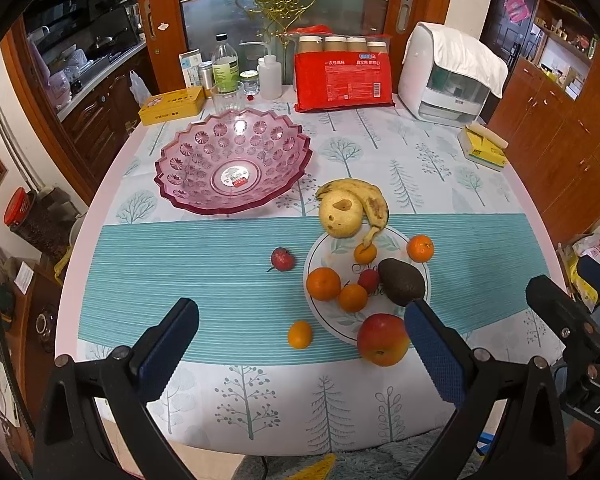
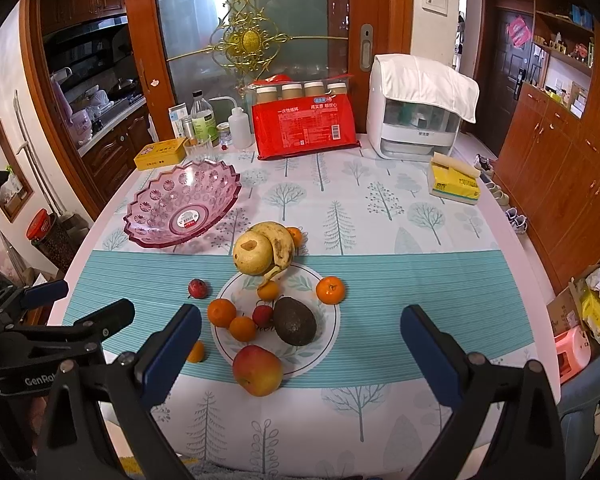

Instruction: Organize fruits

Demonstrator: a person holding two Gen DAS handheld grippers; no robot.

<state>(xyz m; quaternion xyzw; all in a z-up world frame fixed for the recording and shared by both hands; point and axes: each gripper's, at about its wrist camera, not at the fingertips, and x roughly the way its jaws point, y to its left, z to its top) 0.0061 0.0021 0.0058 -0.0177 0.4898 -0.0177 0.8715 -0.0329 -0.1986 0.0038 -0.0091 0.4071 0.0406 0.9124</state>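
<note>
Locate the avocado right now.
In both wrist views the avocado lies on the round plate print, right of the small red fruit, beyond the apple.

Glossy translucent pink plastic bowl (image 1: 233,160)

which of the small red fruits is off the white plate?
The small red fruit lying alone on the teal mat, left of the white plate. The other red one sits on the plate, between an orange and the avocado.
</note>
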